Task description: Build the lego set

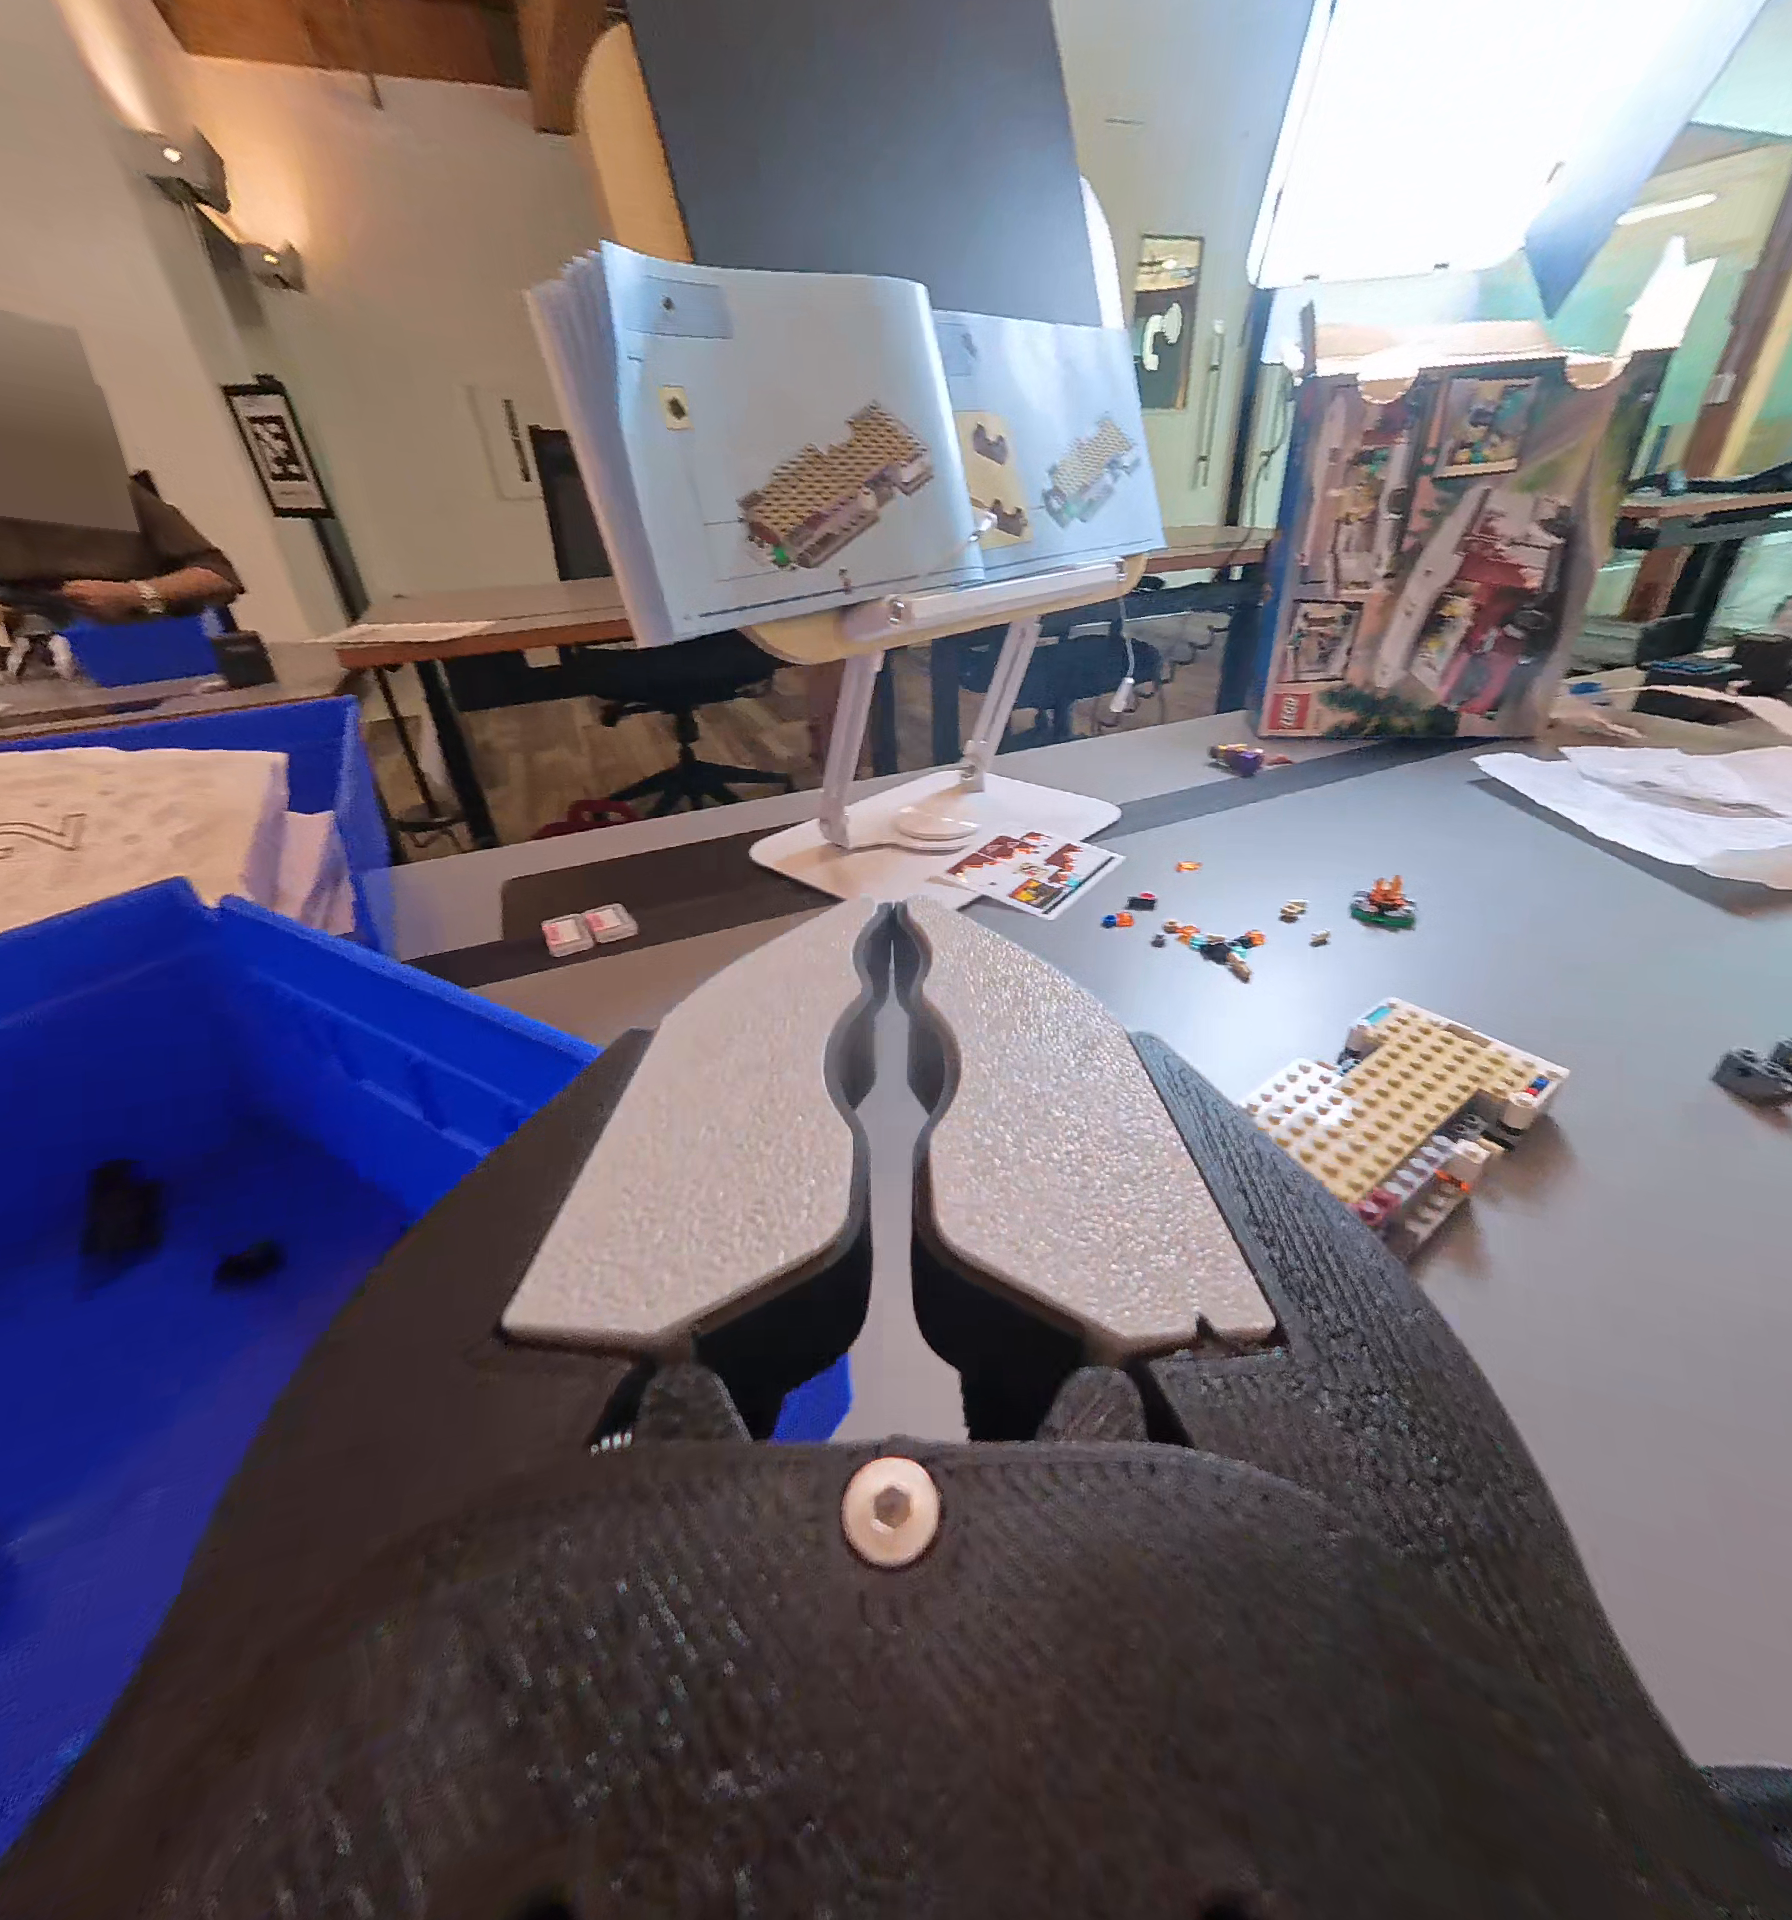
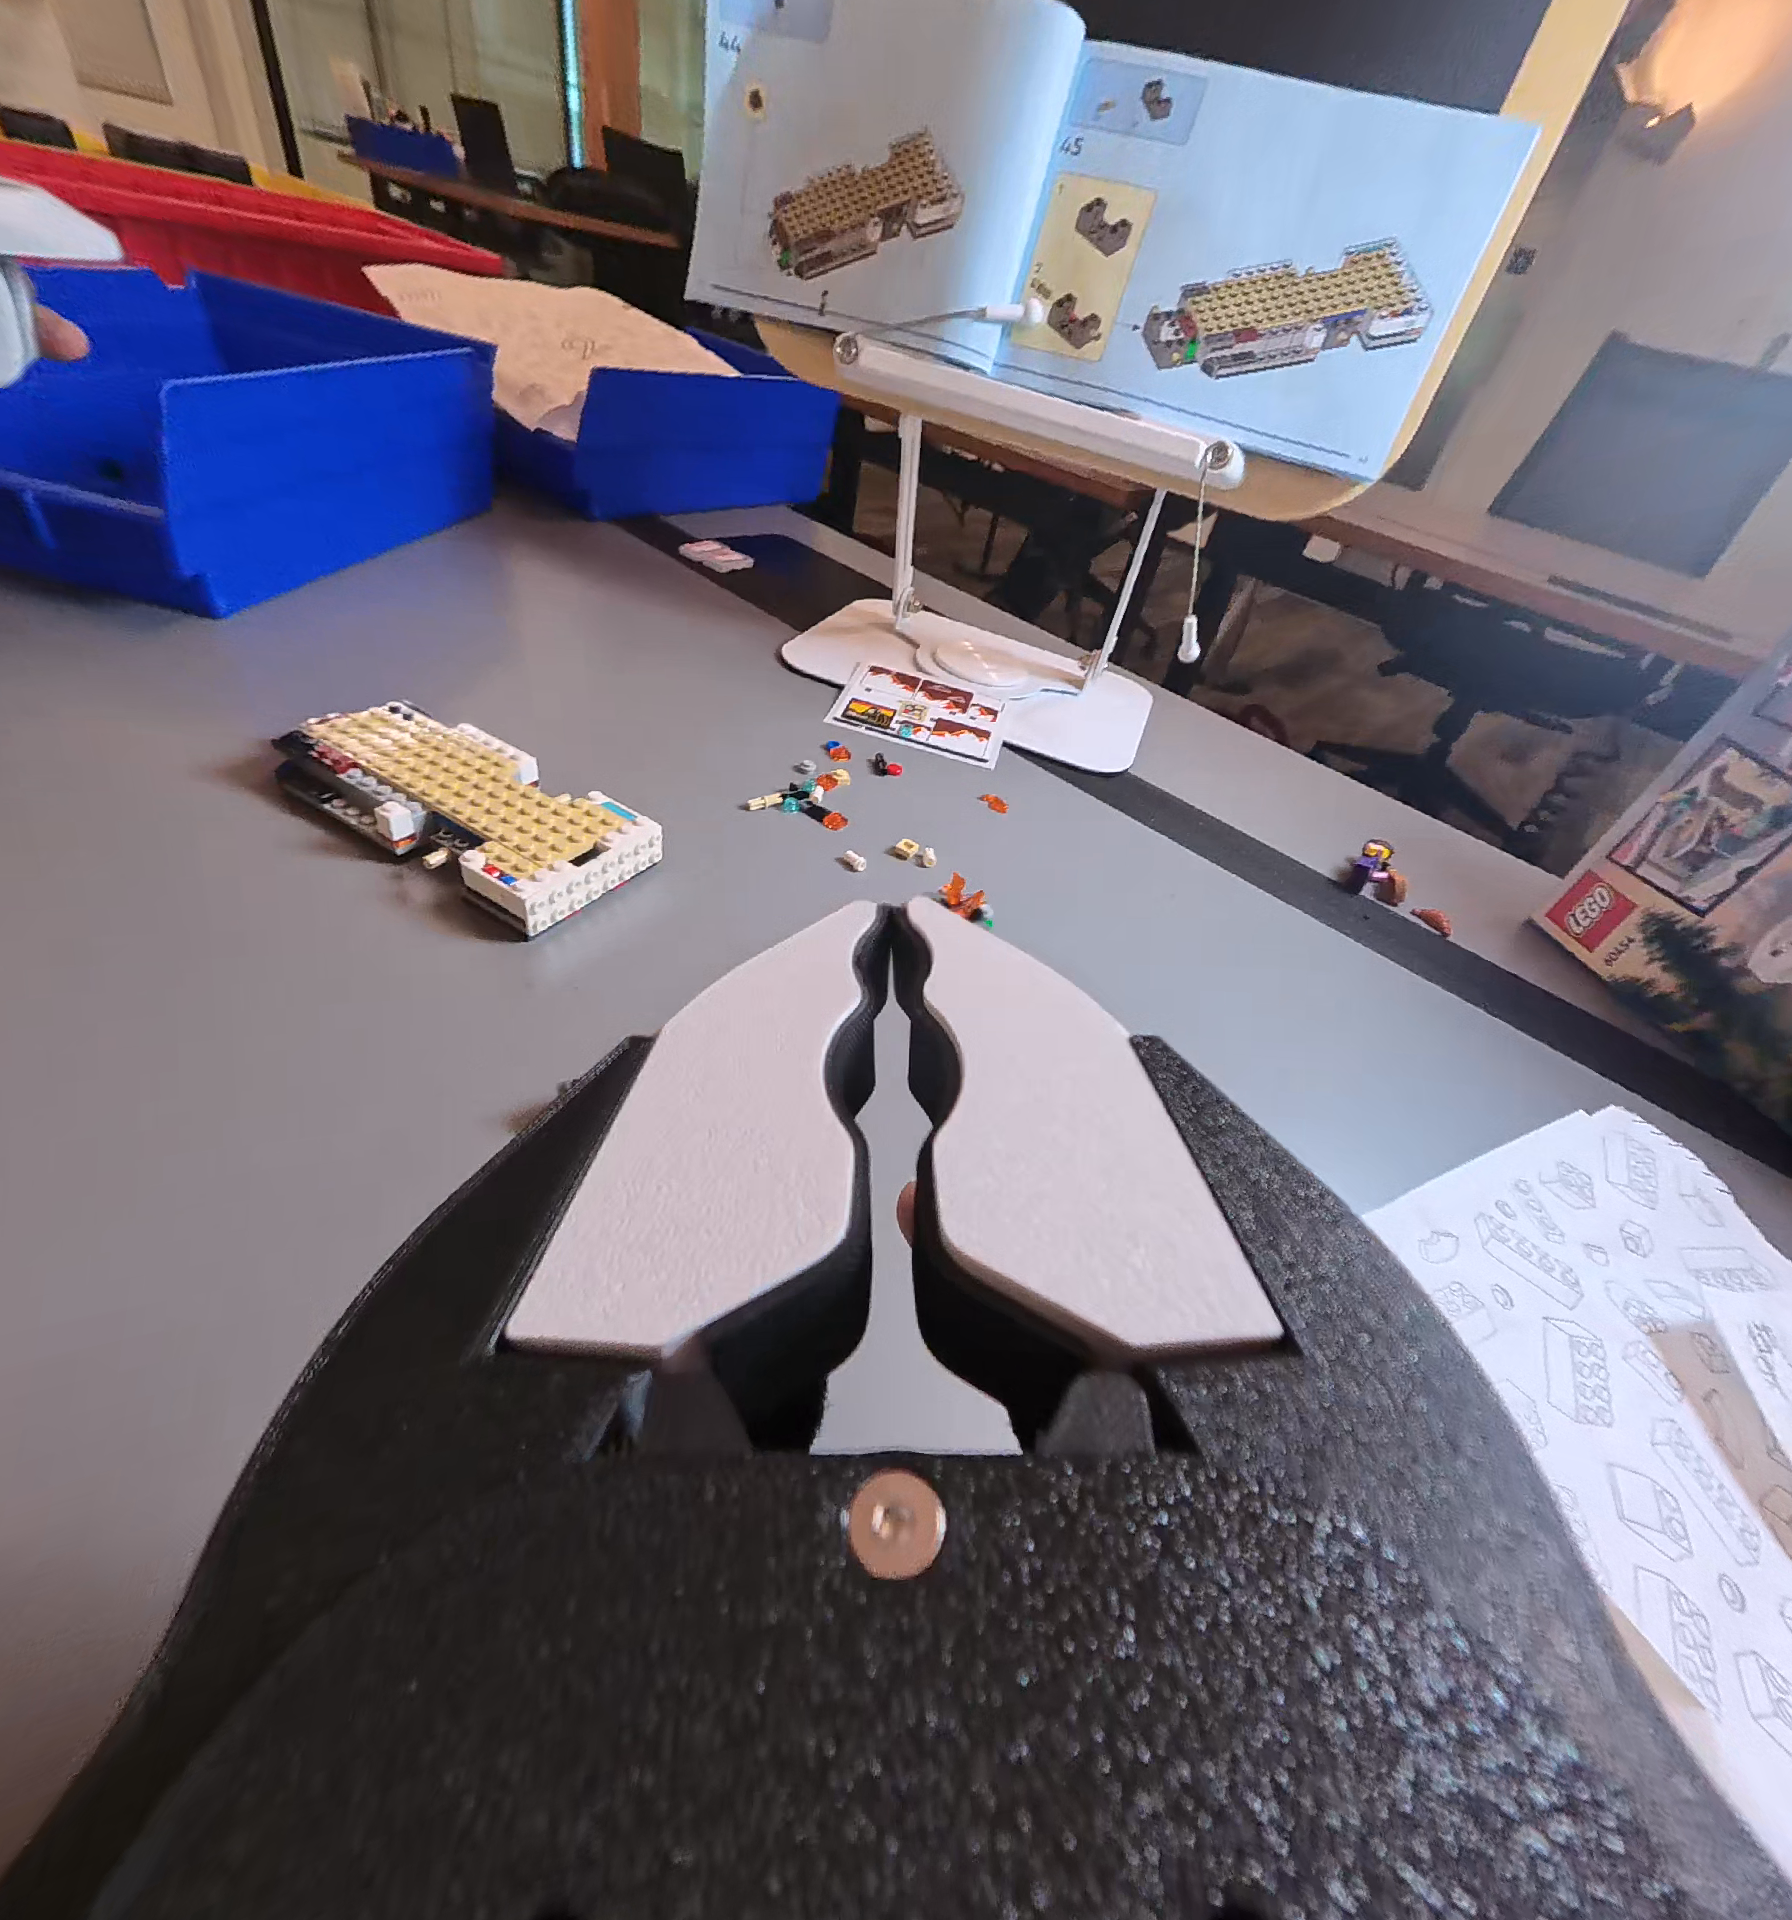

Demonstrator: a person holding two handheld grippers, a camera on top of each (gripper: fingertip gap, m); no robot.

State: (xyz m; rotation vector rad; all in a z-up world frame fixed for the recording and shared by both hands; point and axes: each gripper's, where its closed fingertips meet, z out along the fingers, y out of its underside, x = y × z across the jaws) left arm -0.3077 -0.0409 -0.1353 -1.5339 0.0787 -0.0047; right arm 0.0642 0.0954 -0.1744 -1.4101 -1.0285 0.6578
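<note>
Left wrist view is showing the left claw (image 1: 897,914) with its fingertips meeting, nothing between them, hanging over the near edge of the grey table (image 1: 1494,1403) beside a blue bin (image 1: 196,1195) that is holding a few dark pieces. Right wrist view is showing the right claw (image 2: 897,914) likewise closed on nothing, poised above the table just short of a small orange-and-green piece (image 2: 975,899).

Lying well ahead of both claws is a partly built brick model (image 2: 476,805), tan plates on top and white bricks along its sides (it is looking much like the drawing on the open instruction booklet (image 2: 1079,208), propped on a white stand (image 2: 975,665)). Two dark grey pieces (image 1: 1780,1075) are sitting loose to the model's right and are joined to nothing. Small loose parts (image 2: 819,800) are scattered between model and stand, a sticker sheet (image 2: 918,712) is resting against the stand's base, and a little figure (image 2: 1375,862) is sitting near the far table edge. By the look of it, the build is well begun and far from finished.

Much is staying out of reach: the bin's contents are blurring into dark lumps, the box (image 1: 1443,540) is cut off at the right in the right wrist view, and printed paper (image 2: 1650,1403) is running off the frame.
</note>
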